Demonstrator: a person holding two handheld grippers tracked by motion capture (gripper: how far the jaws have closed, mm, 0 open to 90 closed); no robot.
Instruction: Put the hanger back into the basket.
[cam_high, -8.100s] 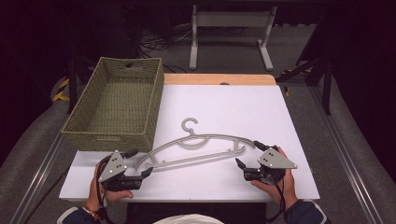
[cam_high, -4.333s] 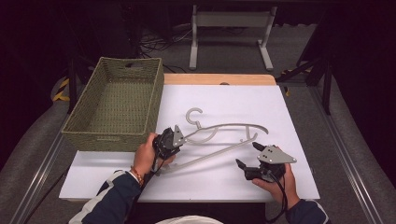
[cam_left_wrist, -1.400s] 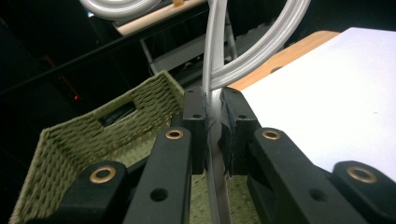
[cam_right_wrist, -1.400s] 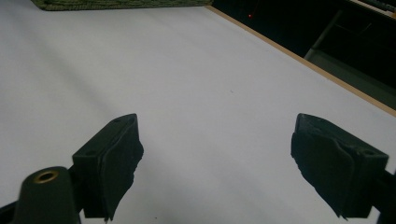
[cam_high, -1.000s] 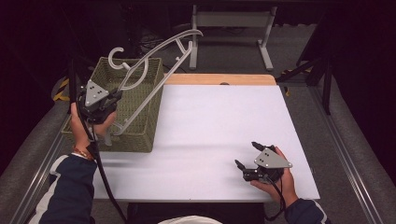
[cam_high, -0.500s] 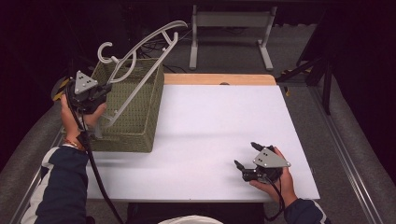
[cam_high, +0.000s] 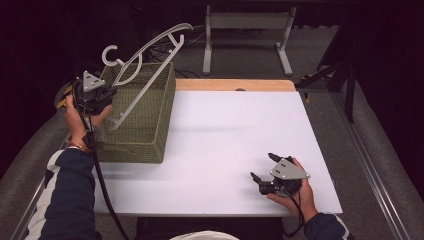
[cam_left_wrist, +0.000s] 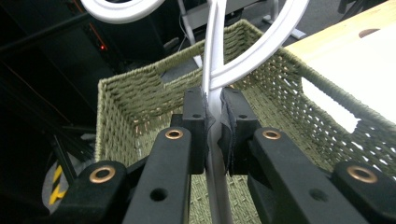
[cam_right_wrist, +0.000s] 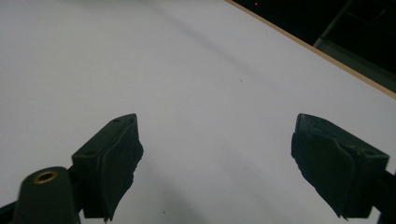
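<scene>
Hanger: the white hanger (cam_high: 145, 65) is in the air above the basket (cam_high: 150, 125), at about 10 o'clock on the desk (cam_high: 235, 140); it slants from its low end near the left tool (cam_high: 107, 92) up toward 1 o'clock, hook at the upper left.
Hanger and left tool: in the left gripper view a thin white bar of the hanger (cam_left_wrist: 214, 93) runs straight between the two pads of the left tool (cam_left_wrist: 214, 128), just below where its curved arms meet.
Left tool: pressed together on that bar, pads touching it on both sides; held in a hand (cam_high: 82, 112) at the basket's left edge.
Right tool: the right tool (cam_high: 261, 167) is near 5 o'clock on the desk, held in the other hand (cam_high: 295, 192); its pads are spread wide over bare white surface (cam_right_wrist: 196, 93) and hold nothing.
Look of the hanger: white plastic, slim, with an open round hook and curved arms.
Basket: green woven, rectangular, with a handle cut-out in its wall.
</scene>
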